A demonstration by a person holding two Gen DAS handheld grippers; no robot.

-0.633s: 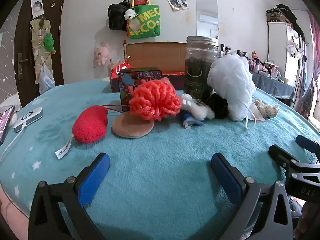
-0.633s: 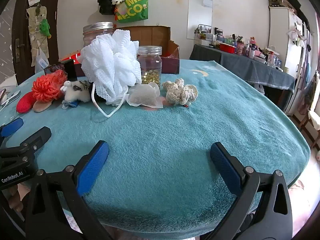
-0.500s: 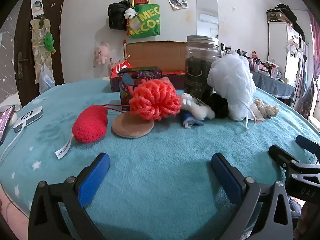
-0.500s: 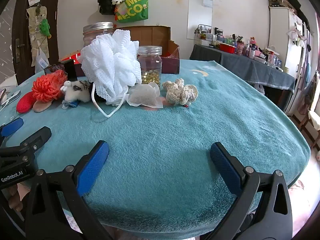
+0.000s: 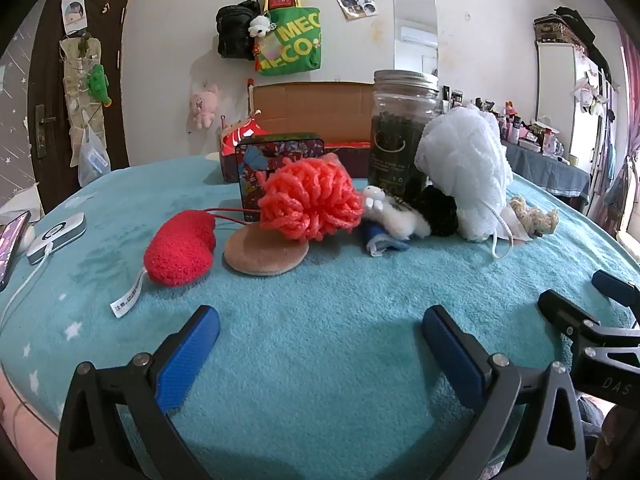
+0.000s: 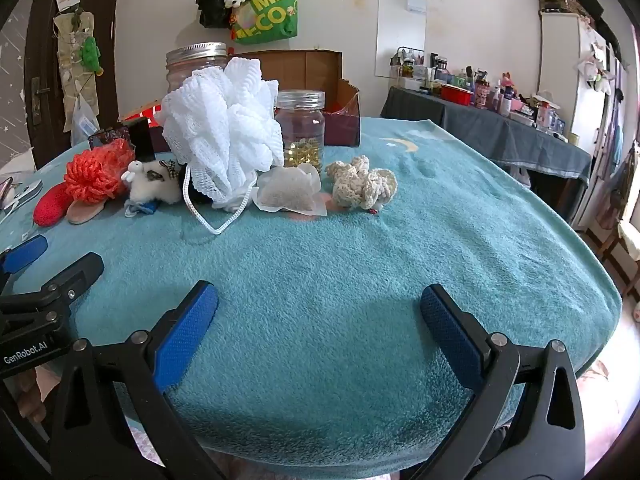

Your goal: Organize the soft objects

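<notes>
Left gripper (image 5: 320, 344) hovering low over teal blanket (image 5: 320, 280), jaws spread wide, nothing between the blue pads (image 5: 188, 356). Right gripper (image 6: 318, 320) likewise gaping wide and empty, hanging just beside the left one at the near edge.

Soft things sitting in a row well ahead of both tools, none touching either:
- Red plush heart (image 5: 180, 248) lying ahead and left of the left gripper, white tag trailing toward the left pad.
- Tan round pad (image 5: 266, 254) lying just right of the heart, straight ahead of the left gripper's gap.
- Orange yarn ball (image 5: 312, 200) resting on the pad's far edge.
- Small white plush animal (image 5: 394, 214) leaning right of the yarn, blue cloth scrap (image 5: 380, 240) beneath it.
- White mesh bath pouf (image 6: 224, 132) standing ahead and left of the right gripper, cord looping toward the tool.
- Sachet (image 6: 290, 194) lying just right of the pouf, touching it.
- Cream crochet piece (image 6: 362, 184) sitting beyond the right gripper's gap, just beside the sachet.

Behind the row: dark jar (image 5: 402, 136), small jar (image 6: 301, 132), patterned tin (image 5: 276, 160), cardboard box (image 5: 316, 110).
</notes>
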